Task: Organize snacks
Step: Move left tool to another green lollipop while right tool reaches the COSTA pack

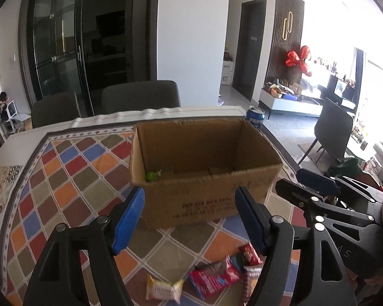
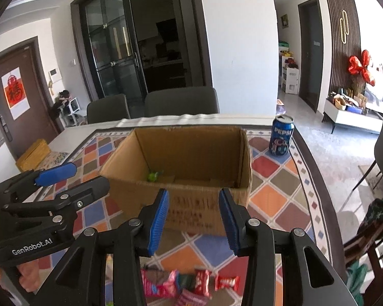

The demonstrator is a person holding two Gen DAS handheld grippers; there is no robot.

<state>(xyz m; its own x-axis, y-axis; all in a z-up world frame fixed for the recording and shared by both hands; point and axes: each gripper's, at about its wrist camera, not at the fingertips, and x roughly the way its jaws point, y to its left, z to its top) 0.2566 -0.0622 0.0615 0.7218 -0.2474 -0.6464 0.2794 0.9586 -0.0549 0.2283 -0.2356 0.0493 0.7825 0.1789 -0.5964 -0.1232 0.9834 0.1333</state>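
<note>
**Left wrist view and right wrist view: both grippers empty above the snack pile**

Left wrist view: the left gripper [image 1: 190, 219] hangs over a table covered by a checkered cloth [image 1: 63, 178], its blue-padded jaws spread wide with nothing between them. Ahead stands an open cardboard box [image 1: 204, 168] with a small green item [image 1: 152, 176] lying in its near left corner. Below the jaws, near the table's front edge, lie loose snack packets: a pale yellow one [image 1: 164, 290], a red and blue one [image 1: 214, 279], and a small red one [image 1: 250, 253]. A blue soda can [image 1: 254, 119] stands behind the box's far right corner. The right gripper [image 1: 316, 178] shows beside it on the right.

Right wrist view: the right gripper [image 2: 194, 219] is also open, though less widely, and holds nothing. The box [image 2: 191, 158] sits just beyond its fingertips, the green item [image 2: 153, 176] inside. The soda can [image 2: 280, 136] stands apart to the right of the box. Red and pink snack packets [image 2: 189, 284] lie on the cloth below the jaws. The left gripper [image 2: 56, 178] appears at the left, held in a hand [image 2: 25, 278].
</note>
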